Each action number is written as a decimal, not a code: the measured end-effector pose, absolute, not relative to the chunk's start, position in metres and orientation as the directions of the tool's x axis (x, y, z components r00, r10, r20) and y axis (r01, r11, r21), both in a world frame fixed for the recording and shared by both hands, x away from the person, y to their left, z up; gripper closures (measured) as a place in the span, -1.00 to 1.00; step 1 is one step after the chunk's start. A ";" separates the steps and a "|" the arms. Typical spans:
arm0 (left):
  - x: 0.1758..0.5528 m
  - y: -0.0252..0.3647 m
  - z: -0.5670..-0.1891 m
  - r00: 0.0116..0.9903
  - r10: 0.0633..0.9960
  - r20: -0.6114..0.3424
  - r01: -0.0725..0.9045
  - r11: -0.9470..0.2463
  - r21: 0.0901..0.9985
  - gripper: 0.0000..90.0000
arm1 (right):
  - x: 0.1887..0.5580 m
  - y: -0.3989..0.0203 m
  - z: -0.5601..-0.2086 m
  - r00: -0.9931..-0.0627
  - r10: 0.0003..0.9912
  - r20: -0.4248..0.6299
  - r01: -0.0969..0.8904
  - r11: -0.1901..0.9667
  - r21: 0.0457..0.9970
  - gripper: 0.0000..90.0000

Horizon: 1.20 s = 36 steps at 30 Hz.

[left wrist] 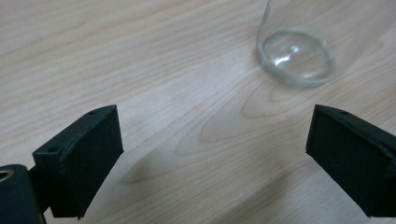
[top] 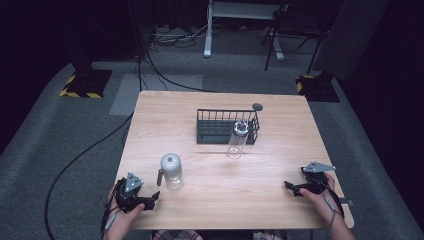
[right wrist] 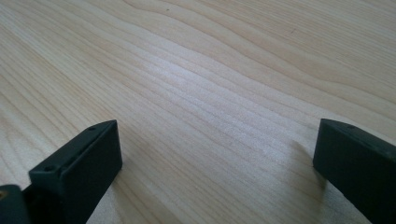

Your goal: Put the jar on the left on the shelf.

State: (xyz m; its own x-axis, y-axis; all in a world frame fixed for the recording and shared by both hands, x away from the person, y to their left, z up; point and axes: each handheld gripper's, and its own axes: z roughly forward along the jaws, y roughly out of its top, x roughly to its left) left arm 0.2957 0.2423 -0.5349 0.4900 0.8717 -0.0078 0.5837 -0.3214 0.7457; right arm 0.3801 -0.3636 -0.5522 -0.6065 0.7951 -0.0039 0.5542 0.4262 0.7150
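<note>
A pale wooden table (top: 210, 200) is carrying a white-capped jar (top: 171, 171) just beyond the left tongs (top: 150, 200), with a clear bottle (top: 238, 140) and black wire basket (top: 220, 131) farther off.

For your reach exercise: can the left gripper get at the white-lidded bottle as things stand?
Probably yes: the left gripper is open, and only bare table lies between it and the white-lidded bottle.

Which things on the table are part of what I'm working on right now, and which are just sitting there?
In the job:
- short clear bottle with white lid, closest to the left tool, jaws open, nothing between them
- right tool, open, over bare table

Lying about, as far as I can judge:
- tall clear bottle, in front of the basket
- black wire basket
- small dark disc behind the basket
</note>
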 end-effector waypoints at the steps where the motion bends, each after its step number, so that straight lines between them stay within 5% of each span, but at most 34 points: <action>1: 0.295 0.241 -0.532 0.489 0.872 -0.007 0.575 -0.317 0.754 -0.92 | 0.380 -0.364 -0.552 -0.607 0.795 -0.004 0.554 0.426 0.715 -0.98; 36: 0.281 0.220 -0.486 0.548 0.835 -0.051 0.409 -0.215 0.887 -0.92 | 0.380 -0.364 -0.552 -0.608 0.794 0.002 0.556 0.424 0.715 -0.98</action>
